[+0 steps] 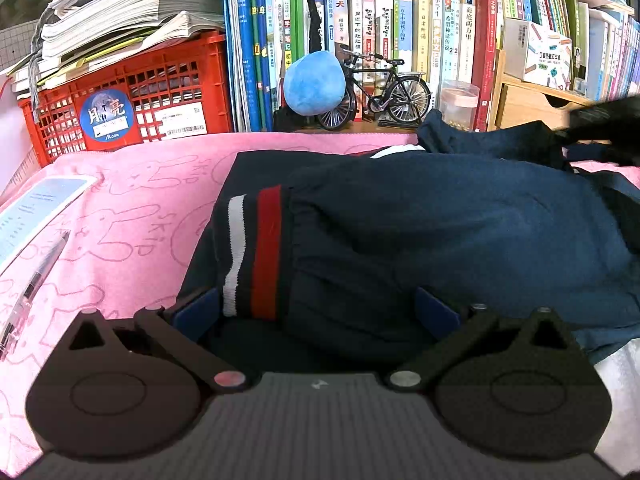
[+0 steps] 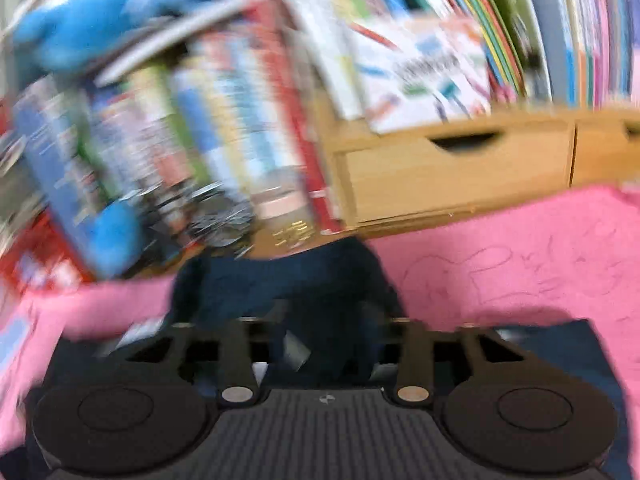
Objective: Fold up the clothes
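On the pink towel (image 1: 132, 200) lies the navy garment (image 1: 400, 232); the left gripper (image 1: 316, 312) is spread wide around its striped hem, while the right gripper (image 2: 328, 344) pinches cloth. I judge a fold is underway; next, carry this part across.

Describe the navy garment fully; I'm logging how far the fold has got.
The garment is navy, soft knit-looking cloth with a white and a red stripe side by side along one panel, and a white sliver at its far edge. It lies rumpled, partly doubled over, on the pink towel. The left claw is open, its blue pads straddling the near edge. The right claw is shut on a bunched fold, its view blurred.
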`<state>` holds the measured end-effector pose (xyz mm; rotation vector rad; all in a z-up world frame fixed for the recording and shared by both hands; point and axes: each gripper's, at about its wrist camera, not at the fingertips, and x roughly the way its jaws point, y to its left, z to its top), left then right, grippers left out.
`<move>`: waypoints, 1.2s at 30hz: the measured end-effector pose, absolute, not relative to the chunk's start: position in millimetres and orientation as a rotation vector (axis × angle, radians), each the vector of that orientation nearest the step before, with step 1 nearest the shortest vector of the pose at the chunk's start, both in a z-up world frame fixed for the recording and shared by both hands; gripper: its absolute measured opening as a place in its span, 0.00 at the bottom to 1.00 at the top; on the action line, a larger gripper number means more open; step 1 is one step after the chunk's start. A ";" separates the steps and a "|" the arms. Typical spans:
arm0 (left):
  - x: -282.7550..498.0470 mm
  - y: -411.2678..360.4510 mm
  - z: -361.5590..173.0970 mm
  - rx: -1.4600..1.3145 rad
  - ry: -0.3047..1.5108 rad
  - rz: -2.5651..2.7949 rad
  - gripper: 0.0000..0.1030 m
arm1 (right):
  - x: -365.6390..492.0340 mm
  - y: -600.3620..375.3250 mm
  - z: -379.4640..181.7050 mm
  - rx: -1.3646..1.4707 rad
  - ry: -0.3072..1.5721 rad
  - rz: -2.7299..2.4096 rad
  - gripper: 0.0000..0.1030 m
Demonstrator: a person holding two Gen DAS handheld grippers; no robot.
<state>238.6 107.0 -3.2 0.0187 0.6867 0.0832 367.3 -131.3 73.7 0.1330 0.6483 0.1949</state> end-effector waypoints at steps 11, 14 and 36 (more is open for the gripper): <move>236.6 108.6 -1.7 0.019 0.687 0.070 1.00 | 159.3 -168.6 49.4 0.079 0.726 0.285 0.70; 209.7 102.8 9.1 0.058 0.698 0.056 1.00 | 119.3 -172.2 44.0 0.068 0.716 0.279 0.75; -23.5 31.5 -3.3 0.072 0.677 0.016 1.00 | -56.4 -110.6 19.5 -0.097 0.498 0.358 1.00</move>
